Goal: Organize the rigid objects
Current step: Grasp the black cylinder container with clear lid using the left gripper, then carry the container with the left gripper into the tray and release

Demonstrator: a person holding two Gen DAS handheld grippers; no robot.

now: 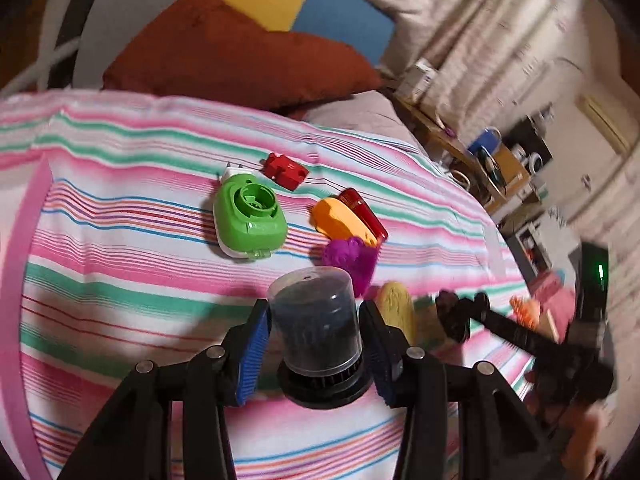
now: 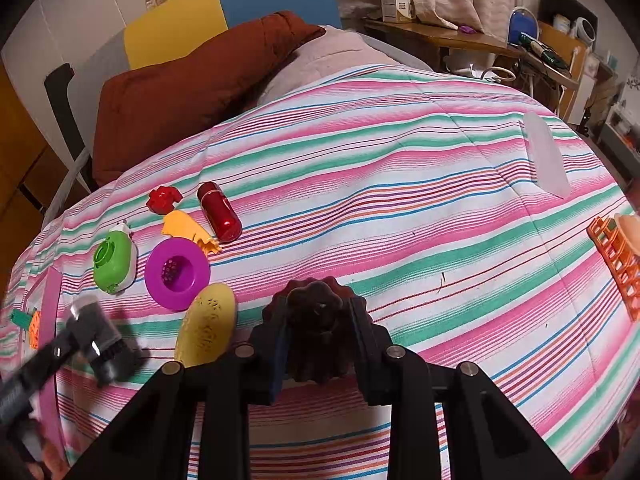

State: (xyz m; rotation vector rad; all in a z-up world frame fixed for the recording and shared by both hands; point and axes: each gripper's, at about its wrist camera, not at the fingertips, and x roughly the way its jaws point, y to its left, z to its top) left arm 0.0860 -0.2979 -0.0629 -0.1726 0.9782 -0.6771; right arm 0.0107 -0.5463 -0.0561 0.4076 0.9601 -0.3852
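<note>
Canister (image 1: 314,320) stands upright, cap down, between the left gripper's (image 1: 316,344) blue pads.

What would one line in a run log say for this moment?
left hand-held gripper: around clear-capped black container, grip unclear | right hand-held gripper: shut on dark scalloped piece | surface: striped bedcover
</note>
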